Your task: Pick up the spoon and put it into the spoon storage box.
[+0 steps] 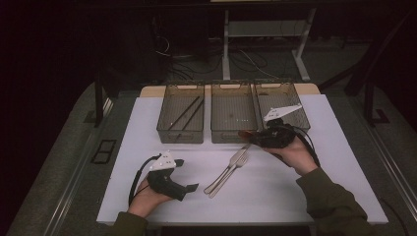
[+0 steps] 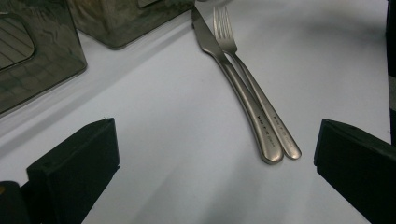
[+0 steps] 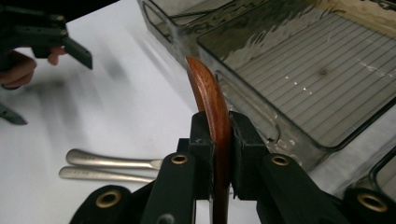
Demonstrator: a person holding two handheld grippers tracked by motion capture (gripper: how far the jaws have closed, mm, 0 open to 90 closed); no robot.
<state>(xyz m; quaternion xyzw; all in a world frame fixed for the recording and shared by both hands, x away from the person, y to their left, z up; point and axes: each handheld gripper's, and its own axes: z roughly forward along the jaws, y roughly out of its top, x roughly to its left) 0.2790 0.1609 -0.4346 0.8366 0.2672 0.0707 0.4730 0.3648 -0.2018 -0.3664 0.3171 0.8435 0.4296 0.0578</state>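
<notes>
White tabletop [image 1: 275, 196] under three grey bins, dark, perhaps cable-strewn floor [image 1: 196, 61] beyond.

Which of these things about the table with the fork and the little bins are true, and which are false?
1. The right gripper pinches a brown wooden piece. True.
2. The left gripper holds the fork. False: its jaws stand open, with nothing between them.
3. The fork and the knife lie side by side on the white table. True.
4. Five bins stand on the table. False: three do.
5. The left bin has dark sticks in it. True.
</notes>
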